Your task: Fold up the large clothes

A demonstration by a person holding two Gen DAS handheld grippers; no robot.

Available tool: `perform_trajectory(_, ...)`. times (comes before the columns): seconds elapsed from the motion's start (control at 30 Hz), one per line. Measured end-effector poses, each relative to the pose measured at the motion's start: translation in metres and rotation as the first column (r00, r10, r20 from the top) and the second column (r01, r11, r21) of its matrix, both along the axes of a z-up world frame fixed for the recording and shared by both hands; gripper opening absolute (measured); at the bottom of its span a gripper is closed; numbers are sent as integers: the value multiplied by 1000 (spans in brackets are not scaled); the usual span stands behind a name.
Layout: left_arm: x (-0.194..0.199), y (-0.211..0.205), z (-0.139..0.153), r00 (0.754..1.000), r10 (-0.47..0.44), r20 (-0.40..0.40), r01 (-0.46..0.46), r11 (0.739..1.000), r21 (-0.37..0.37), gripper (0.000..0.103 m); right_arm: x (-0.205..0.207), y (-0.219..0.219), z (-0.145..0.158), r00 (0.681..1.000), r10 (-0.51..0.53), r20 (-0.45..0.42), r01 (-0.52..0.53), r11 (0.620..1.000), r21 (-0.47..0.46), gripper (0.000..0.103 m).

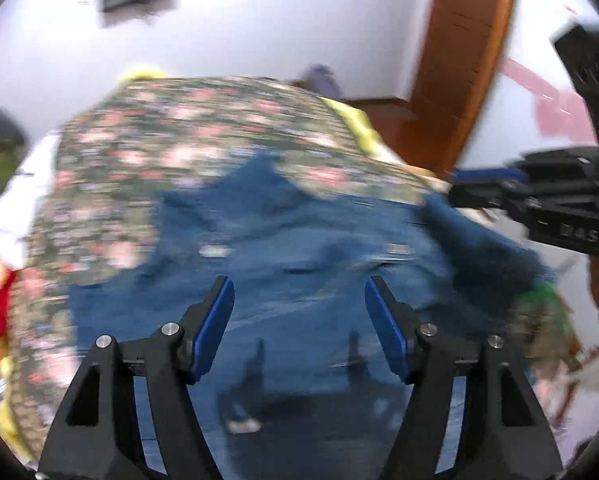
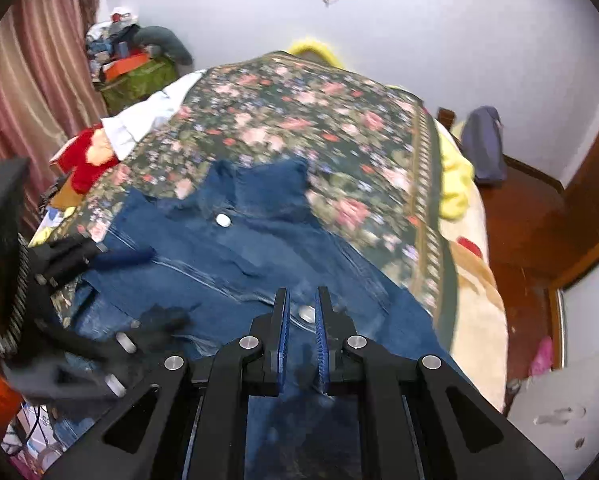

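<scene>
Our left gripper (image 1: 299, 328) hangs over the jacket (image 1: 283, 280) with jaws spread and nothing between them. The jacket lies on the floral bedspread (image 2: 299, 120), collar far, hem near. Our right gripper (image 2: 302, 336) has its jaws nearly together; denim seems to run up between them, though we cannot tell for sure. To fold well, we should probably take a fresh edge on the left, level with the right, and carry both across evenly.

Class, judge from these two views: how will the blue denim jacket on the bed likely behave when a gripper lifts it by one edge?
The denim jacket will probably drape and sag, since it already lies creased over the floral bedspread. It looks thick, so likely weighty. The right gripper is shut on its fabric, suggesting it grips without slipping.
</scene>
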State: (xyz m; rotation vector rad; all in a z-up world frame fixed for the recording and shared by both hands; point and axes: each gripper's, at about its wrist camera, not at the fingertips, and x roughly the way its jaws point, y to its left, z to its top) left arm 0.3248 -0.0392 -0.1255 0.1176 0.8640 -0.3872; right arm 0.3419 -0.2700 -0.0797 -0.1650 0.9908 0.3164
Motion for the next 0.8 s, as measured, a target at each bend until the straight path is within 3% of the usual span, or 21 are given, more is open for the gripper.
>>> perform_trajectory(0.13,11,74,-21,984,178,-11,-176,979,102,71,15,36,-16,998,55,-31,-55,999,3,8)
perform_trajectory(0.23,20,124,-61,954,292,-70,-277,945,173,71,27,69,-52,987,100,-126,-102,995,-12,8)
perform_trajectory(0.4,16,174,-135,894,395,-213,-339,905,256,71,34,100,-129,945,119,-304,-165,978,-130,8)
perform_trajectory(0.5,7,185,-161,875,409,-259,-353,905,238,74,26,101,-145,950,149,-274,-199,966,-165,8)
perform_trajectory(0.57,-1,185,-163,888,403,-222,-357,908,222,75,23,101,-143,952,145,-270,-203,959,-199,8)
perform_trajectory(0.67,-8,177,-166,902,391,-183,-336,902,270,78,20,105,-141,955,140,-260,-212,938,-275,8)
perform_trajectory(0.8,-17,176,-171,911,382,-156,-333,904,268,80,12,114,-141,966,144,-216,-228,867,-442,8)
